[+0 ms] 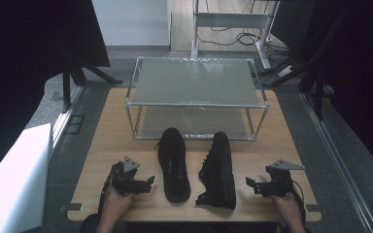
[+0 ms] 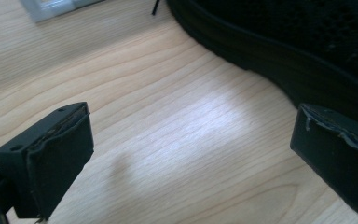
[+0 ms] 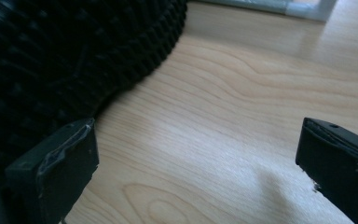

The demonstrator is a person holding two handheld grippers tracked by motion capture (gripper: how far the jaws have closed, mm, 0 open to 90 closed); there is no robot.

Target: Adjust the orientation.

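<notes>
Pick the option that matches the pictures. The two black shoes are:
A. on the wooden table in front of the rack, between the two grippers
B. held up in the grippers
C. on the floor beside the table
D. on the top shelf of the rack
A: both black shoes lie on the wooden table before the rack, with the left gripper and the right gripper open on either side.

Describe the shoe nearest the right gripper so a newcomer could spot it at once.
Start at the two-tier metal rack at the far side of the wooden table; two black shoes lie just in front of it. The one you want is the right-hand shoe, beside the right gripper. Unlike the left-hand shoe, which lies sole down, it is tipped onto its side.
</notes>
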